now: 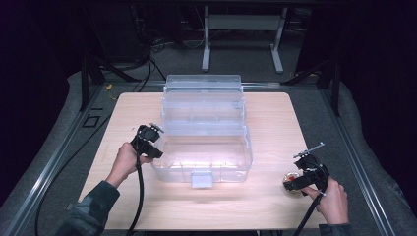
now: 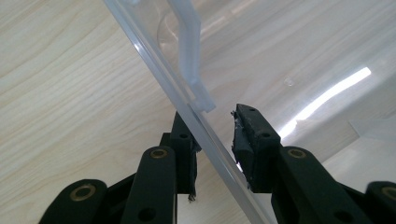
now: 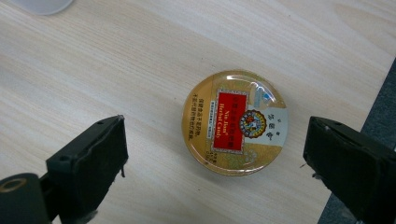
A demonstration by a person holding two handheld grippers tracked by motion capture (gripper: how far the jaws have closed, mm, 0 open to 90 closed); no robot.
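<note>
The right gripper point(image 3: 215, 154) is hovering with its jaws spread wide, released, on either side of the round candy tin point(image 3: 234, 122), which is lying flat near the right front corner of the bench point(image 1: 255, 206), close to the right edge. Being round, the tin has no long axis along the bench; its lid is facing up, and the red label's text is running crosswise to the line between the jaws. If the jaws are closing off-centre, the smooth rim could be squirting out sideways and sliding toward the bench edge. The left gripper point(image 2: 212, 140) is straddling the left wall of the clear plastic box point(image 1: 204, 147) at the middle of the bench, its jaws partly apart, the outer pad right against the wall and the inner one standing off it, so nothing is clamped; a pull from here could be skidding off or tilting the light box.
</note>
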